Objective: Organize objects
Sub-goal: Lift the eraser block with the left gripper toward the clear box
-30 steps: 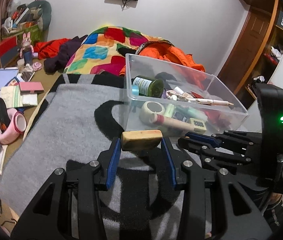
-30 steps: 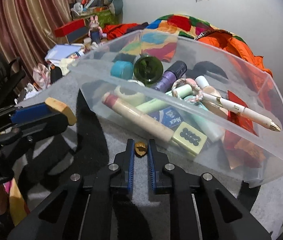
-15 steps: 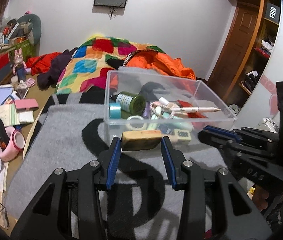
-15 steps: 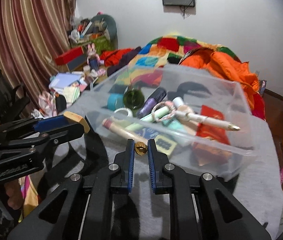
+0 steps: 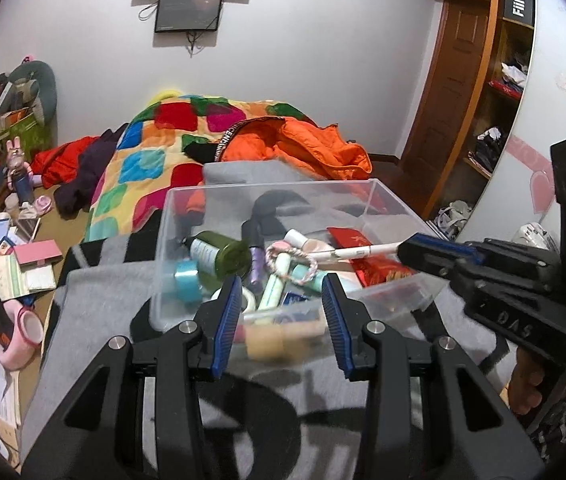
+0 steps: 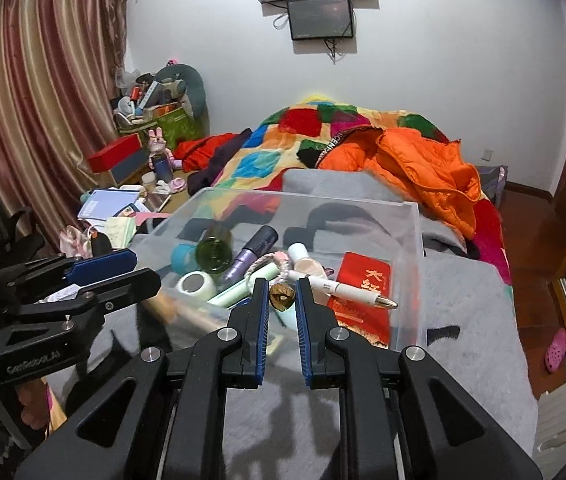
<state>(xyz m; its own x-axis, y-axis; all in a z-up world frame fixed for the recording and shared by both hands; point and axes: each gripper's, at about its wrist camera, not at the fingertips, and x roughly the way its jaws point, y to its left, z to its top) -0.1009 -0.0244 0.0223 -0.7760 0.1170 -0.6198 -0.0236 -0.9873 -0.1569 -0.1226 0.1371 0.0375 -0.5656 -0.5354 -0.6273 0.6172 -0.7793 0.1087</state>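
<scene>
Over the bin point(image 6: 413, 240), two laden tools

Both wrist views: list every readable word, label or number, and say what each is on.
"Fillo": black sign on the wardrobe.
"GenRobot.AI", faint: left hand-held gripper body.
"大红", lower characters cut off: red packet in the clear bin.
Unreadable: green bottle label, white pen print.

Open-topped clear bin point(image 5: 387, 200) ahead, floor crowded with clutter point(image 5: 279, 264).

One clear bin point(image 6: 413, 264), one green bottle point(image 6: 214, 249), one white pen point(image 6: 343, 289), two tape rolls point(image 6: 197, 285).
</scene>
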